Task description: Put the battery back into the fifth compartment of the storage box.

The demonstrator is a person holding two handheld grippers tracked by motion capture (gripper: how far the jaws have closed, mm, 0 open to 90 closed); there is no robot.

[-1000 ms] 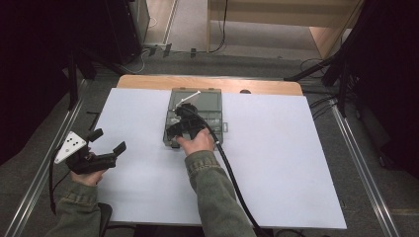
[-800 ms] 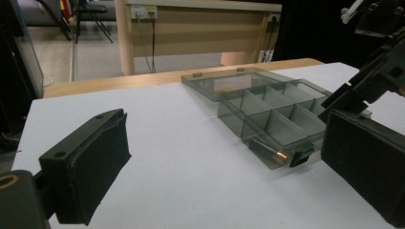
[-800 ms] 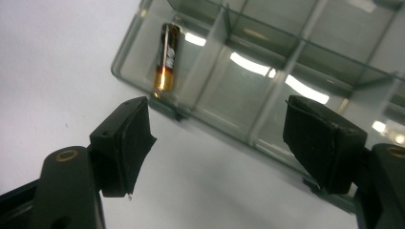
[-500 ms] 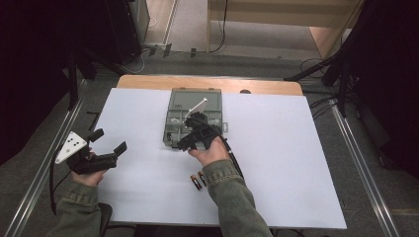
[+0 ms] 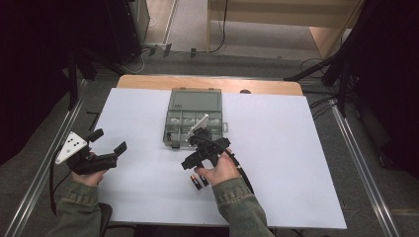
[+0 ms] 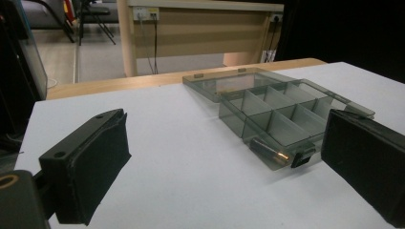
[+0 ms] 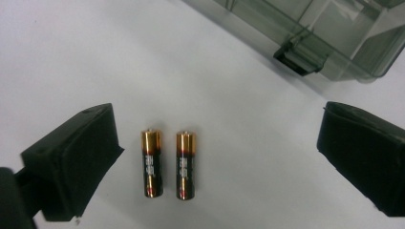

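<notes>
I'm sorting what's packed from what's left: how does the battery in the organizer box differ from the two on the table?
The boxed battery lies alone inside a near corner compartment of the organizer box, dimmed by its tinted wall. The two loose batteries lie side by side on the bare table, between the right gripper's open jaws. All lie flat.
</notes>
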